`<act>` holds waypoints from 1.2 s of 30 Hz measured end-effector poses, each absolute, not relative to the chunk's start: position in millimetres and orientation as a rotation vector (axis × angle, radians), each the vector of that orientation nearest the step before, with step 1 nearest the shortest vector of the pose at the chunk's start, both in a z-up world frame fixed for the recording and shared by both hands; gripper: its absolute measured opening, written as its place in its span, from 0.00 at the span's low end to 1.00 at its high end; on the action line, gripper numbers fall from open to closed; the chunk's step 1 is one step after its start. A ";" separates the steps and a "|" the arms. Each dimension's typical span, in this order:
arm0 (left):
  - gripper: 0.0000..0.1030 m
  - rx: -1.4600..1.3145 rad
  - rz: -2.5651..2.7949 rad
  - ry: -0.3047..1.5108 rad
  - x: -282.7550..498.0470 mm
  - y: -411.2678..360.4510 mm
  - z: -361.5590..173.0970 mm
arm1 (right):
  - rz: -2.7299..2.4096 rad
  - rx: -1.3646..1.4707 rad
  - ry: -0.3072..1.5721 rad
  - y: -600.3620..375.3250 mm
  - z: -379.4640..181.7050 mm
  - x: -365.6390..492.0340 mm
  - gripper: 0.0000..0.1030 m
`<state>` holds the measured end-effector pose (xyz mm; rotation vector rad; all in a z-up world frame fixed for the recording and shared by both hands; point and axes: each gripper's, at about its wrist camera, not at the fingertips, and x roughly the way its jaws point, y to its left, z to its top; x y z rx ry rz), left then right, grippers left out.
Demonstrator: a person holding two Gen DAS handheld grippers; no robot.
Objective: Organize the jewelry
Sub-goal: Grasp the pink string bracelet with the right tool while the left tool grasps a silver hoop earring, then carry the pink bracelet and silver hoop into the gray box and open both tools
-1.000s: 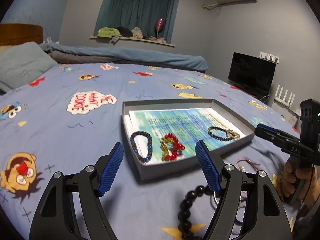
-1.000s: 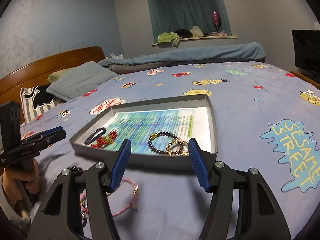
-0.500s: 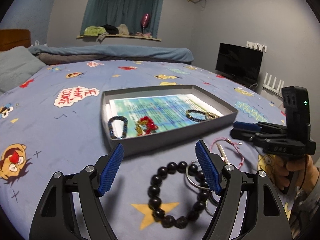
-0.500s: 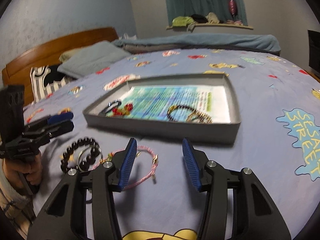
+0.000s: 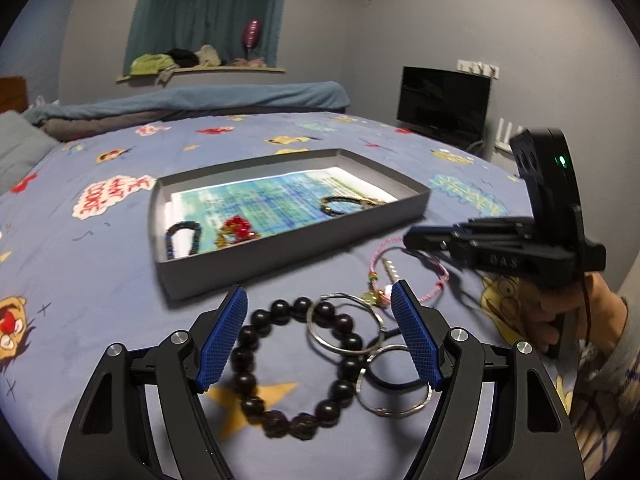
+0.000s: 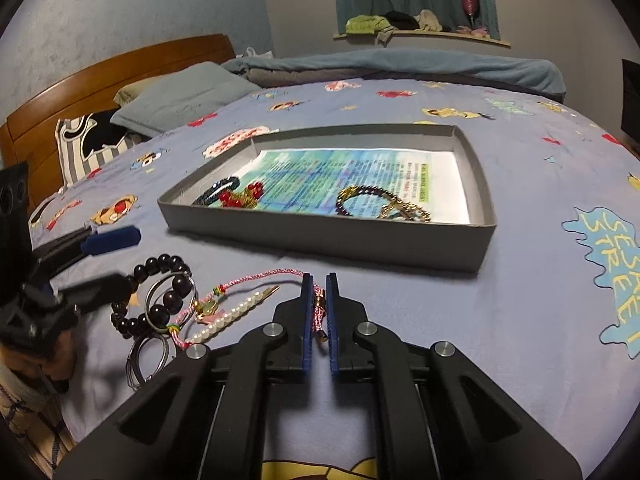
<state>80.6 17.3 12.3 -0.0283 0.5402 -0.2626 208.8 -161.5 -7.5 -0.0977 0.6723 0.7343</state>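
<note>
- Pink cord bracelet (image 6: 256,280) lies on the bedspread (image 6: 540,264) just in front of the grey tray's near wall, and the right claw (image 6: 319,312) is clenched on its clasp end, the cord pinched between the blue pads (image 6: 306,312).
- In the left wrist view the same pink loop (image 5: 408,268) sits under the tip of the right claw (image 5: 416,238), near the tray's right front corner.
- Black bead bracelet (image 5: 296,364) rests on the bedspread between the spread fingers of the left claw (image 5: 320,340), which is released and grips nothing.
- Metal rings (image 5: 344,328) overlap the beads on their right side; a second ring (image 5: 394,380) lies beside the right pad.
- Pearl hair clip (image 6: 228,316) lies just beside the pink cord, touching a small gold charm (image 6: 206,308).
- Grey tray (image 6: 320,240), lined with a printed sheet (image 6: 352,172), holds a dark bead bracelet (image 6: 216,192) and a red-and-gold piece (image 6: 242,196) at its left end, and a dark-and-gold bracelet (image 6: 380,200) nearer its right end.
- Pillows (image 6: 180,92) and a wooden headboard (image 6: 100,68) stand at the bed's far left.
</note>
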 end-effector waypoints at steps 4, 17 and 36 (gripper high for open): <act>0.73 -0.002 -0.285 0.562 82.4 8.3 8.4 | 0.705 -0.067 0.660 -171.8 -3.7 210.6 0.06; 0.73 0.104 -0.254 0.657 94.3 -12.7 -6.9 | 0.684 -0.040 0.643 -186.5 0.4 210.4 0.06; 0.49 0.069 -0.302 0.624 87.3 -9.6 3.0 | 0.698 -0.020 0.580 -193.4 12.0 202.8 0.06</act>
